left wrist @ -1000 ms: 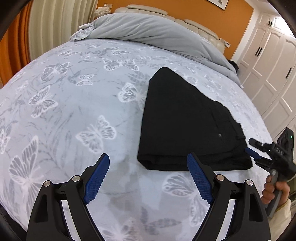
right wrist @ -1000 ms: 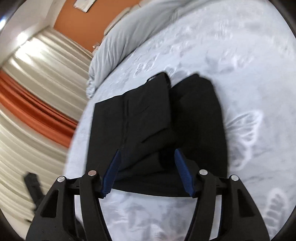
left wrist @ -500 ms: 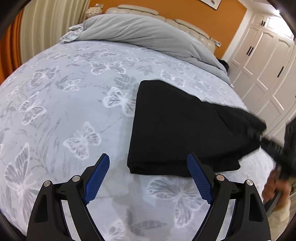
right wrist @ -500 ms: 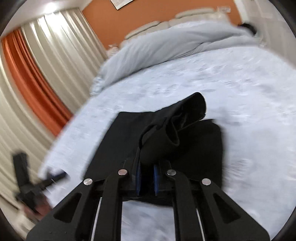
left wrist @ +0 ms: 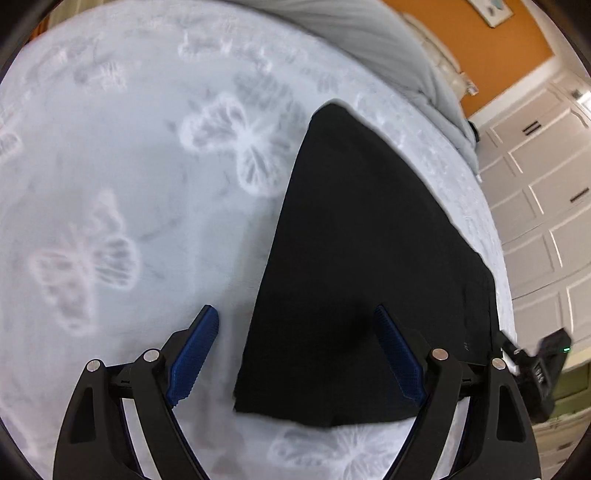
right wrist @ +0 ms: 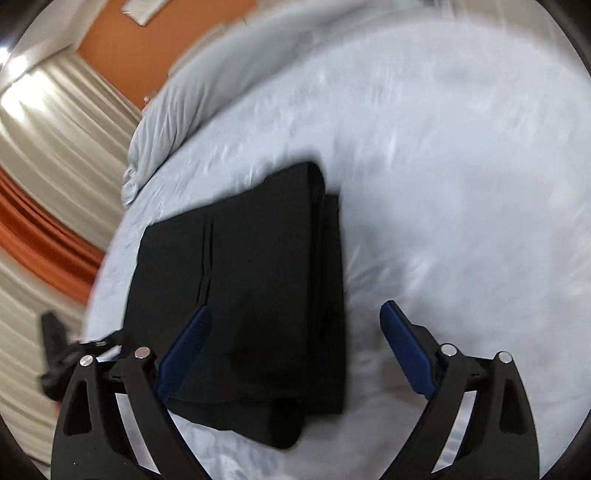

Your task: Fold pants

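Both the left gripper (left wrist: 295,354) and right gripper (right wrist: 295,350) angle downward, fingers spread wide, the right's just opened.

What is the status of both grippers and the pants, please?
Left gripper open, empty. Right gripper just opened, nothing gripped. Black pants folded on bedspread. Nothing in the way.

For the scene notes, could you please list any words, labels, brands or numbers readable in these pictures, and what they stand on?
None can be read.
Small pale mark on the black pants: too small to read.
Markings on the right claw's body, below a green light: blurred, unreadable.
Framed picture on the orange wall: no legible text.
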Demonstrator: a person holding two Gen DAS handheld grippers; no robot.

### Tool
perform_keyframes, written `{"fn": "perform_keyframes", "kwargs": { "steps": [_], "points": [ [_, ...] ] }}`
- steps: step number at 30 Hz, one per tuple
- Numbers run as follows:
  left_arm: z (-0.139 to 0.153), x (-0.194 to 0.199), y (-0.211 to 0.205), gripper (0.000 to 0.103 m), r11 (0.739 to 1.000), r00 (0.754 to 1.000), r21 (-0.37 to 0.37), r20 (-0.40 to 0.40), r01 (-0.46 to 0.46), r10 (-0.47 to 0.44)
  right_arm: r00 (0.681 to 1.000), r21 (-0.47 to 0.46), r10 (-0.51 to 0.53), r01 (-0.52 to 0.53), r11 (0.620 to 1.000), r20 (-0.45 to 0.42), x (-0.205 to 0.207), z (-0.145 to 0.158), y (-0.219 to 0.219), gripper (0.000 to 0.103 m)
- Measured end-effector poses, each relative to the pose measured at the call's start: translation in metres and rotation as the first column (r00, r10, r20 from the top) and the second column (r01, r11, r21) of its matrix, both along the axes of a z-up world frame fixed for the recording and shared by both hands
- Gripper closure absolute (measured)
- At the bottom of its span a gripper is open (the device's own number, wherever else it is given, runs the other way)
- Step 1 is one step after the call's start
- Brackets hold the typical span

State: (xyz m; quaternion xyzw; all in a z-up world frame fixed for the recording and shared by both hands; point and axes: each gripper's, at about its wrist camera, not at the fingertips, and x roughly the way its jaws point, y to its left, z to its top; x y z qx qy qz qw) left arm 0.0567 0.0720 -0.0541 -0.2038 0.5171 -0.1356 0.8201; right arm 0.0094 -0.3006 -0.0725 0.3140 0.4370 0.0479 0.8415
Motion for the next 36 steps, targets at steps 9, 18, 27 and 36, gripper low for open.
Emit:
{"fn": "perform_keyframes", "kwargs": {
  "steps": [9,18,27,36],
  "points": [
    [0.066,-0.033,0.011,0.098,0.996,0.994,-0.054,0.095,0.066,-0.060,0.978,-0.017,0.135,-0.134,0.991,0.157,-0.031,0.084,0.030,0.091],
    [0.028,-0.096,0.028,0.068,0.980,1.000,0.200,0.030,0.001,-0.007,1.000,0.054,-0.018,0.018,0.998,0.012,-0.092,0.035,-0.001,0.056],
    [0.088,-0.119,-0.018,0.035,0.935,0.948,0.355,0.297,0.005,-0.117,0.981,-0.217,0.170,-0.148,0.965,0.089,-0.033,0.076,0.046,0.087],
    [0.033,-0.075,-0.042,0.035,0.910,0.973,0.414,0.193,0.034,-0.124,0.989,-0.262,0.116,-0.090,0.961,0.087,-0.011,0.070,0.022,0.094]
  ]
}}
